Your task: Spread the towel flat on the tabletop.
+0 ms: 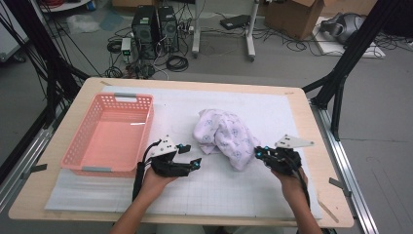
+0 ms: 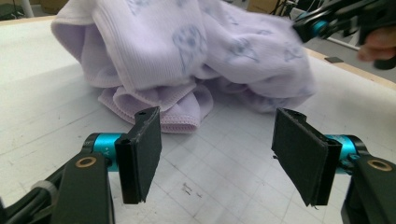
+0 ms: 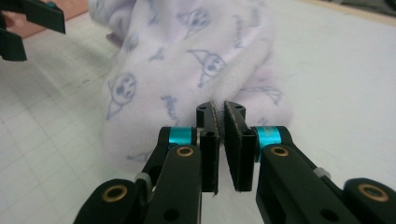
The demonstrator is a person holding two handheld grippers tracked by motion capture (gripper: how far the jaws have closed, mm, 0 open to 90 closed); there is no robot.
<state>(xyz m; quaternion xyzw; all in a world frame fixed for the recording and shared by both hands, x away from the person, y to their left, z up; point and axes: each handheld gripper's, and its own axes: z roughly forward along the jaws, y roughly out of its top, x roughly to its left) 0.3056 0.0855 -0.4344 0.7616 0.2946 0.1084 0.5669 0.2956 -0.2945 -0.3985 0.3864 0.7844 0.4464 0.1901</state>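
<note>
Forearms enter from the near edge of the bench (image 1: 292,105), one set of tongs in each hand. Bench: pale wood, topped by a white gridded mat (image 1: 214,187). Pink basket (image 1: 78,151) sits on the mat's left part, long side running away from the person. Cloth (image 1: 221,134), lilac with a blue print, lies crumpled near mid-mat, right of the basket and apart from it.

Left tongs (image 1: 191,156) rest just right of the basket's near corner, pointing toward the cloth; pads stand wide apart with bare mat between them, the cloth's hem just beyond the tips in the left gripper view.

Right tongs (image 3: 222,140) sit at the cloth's near right end, pads drawn together to a thin slit; a fold of cloth sits pinched at the tips.
</note>
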